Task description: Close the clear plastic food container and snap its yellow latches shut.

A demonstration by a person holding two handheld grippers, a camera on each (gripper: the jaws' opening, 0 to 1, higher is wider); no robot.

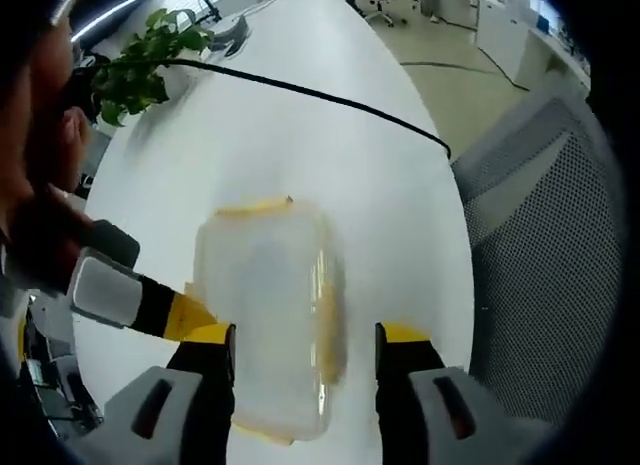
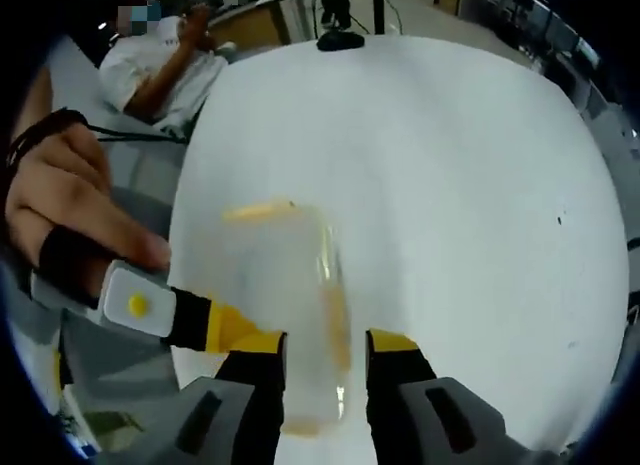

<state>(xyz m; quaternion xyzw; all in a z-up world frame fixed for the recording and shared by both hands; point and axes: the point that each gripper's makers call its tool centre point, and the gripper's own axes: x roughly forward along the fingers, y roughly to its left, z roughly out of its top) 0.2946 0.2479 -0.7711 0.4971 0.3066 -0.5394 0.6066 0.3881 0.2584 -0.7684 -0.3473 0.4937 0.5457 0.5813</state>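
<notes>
The clear plastic container (image 1: 268, 315) lies on the white table (image 1: 300, 115), blurred, with a yellow latch (image 1: 255, 207) at its far end and another along its right side (image 1: 326, 330). My left gripper (image 1: 305, 360) stands open, its jaws straddling the container's near end. The other gripper (image 1: 150, 303) comes in from the left and touches the container's left side. In the right gripper view the container (image 2: 285, 305) runs between the narrow-set jaws of my right gripper (image 2: 326, 370), which press on its near end. A hand (image 2: 70, 200) holds the other gripper (image 2: 180, 320) at the left.
A green plant (image 1: 140, 65) and a black cable (image 1: 330, 100) lie on the far part of the table. A mesh chair (image 1: 545, 255) stands off its right edge. A person (image 2: 165, 70) sits beyond the table's far left edge, and a black stand (image 2: 342, 37) sits at its far end.
</notes>
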